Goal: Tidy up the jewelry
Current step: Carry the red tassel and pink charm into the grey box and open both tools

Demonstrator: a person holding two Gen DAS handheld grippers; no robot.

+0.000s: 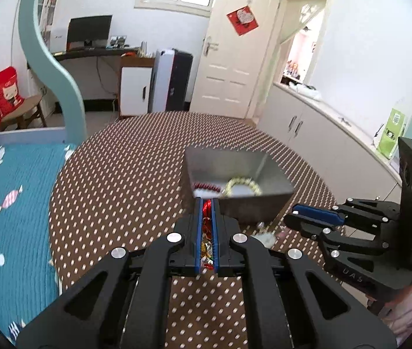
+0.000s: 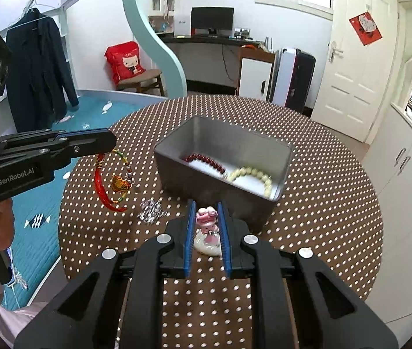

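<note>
Dangling red-corded charm bracelet [image 2: 116, 183], gold pendant, from left gripper [image 2: 105, 142].

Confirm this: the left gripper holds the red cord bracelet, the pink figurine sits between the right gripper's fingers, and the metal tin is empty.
Not empty. The right wrist view shows the metal tin holding a red bead bracelet and a cream bead bracelet. The rest stands.

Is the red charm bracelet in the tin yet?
No, the red charm bracelet hangs from the left tool, beside the tin.
</note>
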